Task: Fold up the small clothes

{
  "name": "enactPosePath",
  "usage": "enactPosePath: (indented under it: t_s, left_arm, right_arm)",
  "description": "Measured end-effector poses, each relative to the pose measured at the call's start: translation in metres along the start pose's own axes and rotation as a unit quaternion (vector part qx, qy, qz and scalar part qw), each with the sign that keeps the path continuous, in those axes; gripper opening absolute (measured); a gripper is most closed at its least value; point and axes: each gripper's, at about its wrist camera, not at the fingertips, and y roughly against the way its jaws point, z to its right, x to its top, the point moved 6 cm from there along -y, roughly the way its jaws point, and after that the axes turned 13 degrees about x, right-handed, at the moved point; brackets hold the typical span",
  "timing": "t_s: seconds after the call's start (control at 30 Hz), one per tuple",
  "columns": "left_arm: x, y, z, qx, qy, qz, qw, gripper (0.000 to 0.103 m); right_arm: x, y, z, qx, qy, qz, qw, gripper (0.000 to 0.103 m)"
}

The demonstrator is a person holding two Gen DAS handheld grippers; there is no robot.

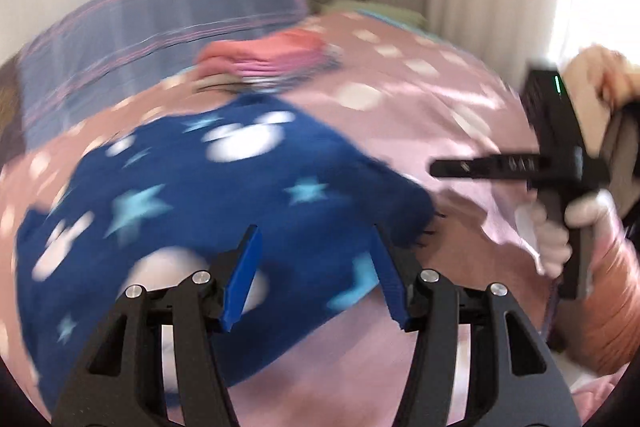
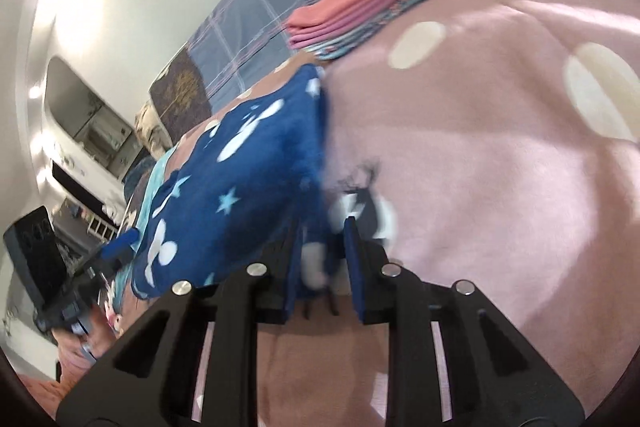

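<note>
A stack of folded clothes (image 2: 344, 15) is already laid on the bed (image 2: 500, 155). The blue starred garment (image 1: 224, 195) lies there unfinished; its edge is gripped by the right tongs (image 2: 320, 251), while the left tongs (image 1: 316, 267) are held open above it.

Your left gripper (image 1: 316, 239) sits at the lower centre of its view, jaws parted and empty; your right gripper (image 2: 324, 227), lower centre, has its jaws narrowed around blue cloth
</note>
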Motion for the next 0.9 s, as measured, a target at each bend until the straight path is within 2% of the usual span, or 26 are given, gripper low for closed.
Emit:
enactPosePath:
  t_s: [0.07,0.17,0.27,0.33,0.4,0.43,0.47,0.53,0.63,0.7,0.8,0.9]
  left_arm:
    - [0.005,-0.018,0.037,0.004,-0.054,0.001,0.9985,0.059]
    - [0.003,-0.040,0.069,0.011,-0.104,-0.008,0.9945,0.061]
    - [-0.002,-0.059,0.081,0.018,-0.117,-0.031,0.9925,0.061]
    - [-0.006,-0.070,0.084,0.038,-0.124,-0.038,0.9908,0.062]
    - [-0.009,-0.072,0.083,0.044,-0.126,-0.042,0.9902,0.062]
    - [-0.009,-0.070,0.080,0.049,-0.121,-0.041,0.9906,0.054]
    - [-0.008,-0.069,0.076,0.056,-0.114,-0.040,0.9912,0.038]
    - [-0.006,-0.066,0.064,0.055,-0.080,-0.043,0.9943,0.021]
    - [-0.005,-0.060,0.045,0.033,-0.010,-0.058,0.9977,0.018]
    - [-0.008,-0.057,0.041,0.024,0.015,-0.062,0.9977,0.017]
    - [-0.012,-0.053,0.036,0.017,0.042,-0.067,0.9967,0.017]
    - [-0.014,-0.054,0.035,0.011,0.061,-0.068,0.9958,0.017]
  right_arm:
    - [0.004,0.005,0.007,-0.012,0.001,-0.012,1.000,0.023]
    - [0.008,0.009,0.013,-0.010,-0.002,-0.034,0.999,0.023]
    - [0.012,0.010,0.012,0.009,0.010,-0.053,0.999,0.023]
    - [0.017,0.005,0.009,0.024,0.019,-0.071,0.997,0.023]
    - [0.027,-0.005,0.008,0.023,0.034,-0.092,0.995,0.023]
    - [0.031,-0.011,0.008,0.022,0.042,-0.101,0.994,0.023]
    - [0.036,-0.018,0.007,0.023,0.050,-0.113,0.992,0.023]
    - [0.048,-0.038,0.010,0.014,0.060,-0.143,0.988,0.023]
    - [0.052,-0.065,0.013,0.023,0.058,-0.186,0.981,0.023]
    - [0.048,-0.083,0.014,0.033,0.051,-0.220,0.974,0.023]
    - [0.041,-0.093,0.010,0.068,0.034,-0.244,0.967,0.023]
    - [0.041,-0.096,0.008,0.098,0.007,-0.251,0.963,0.033]
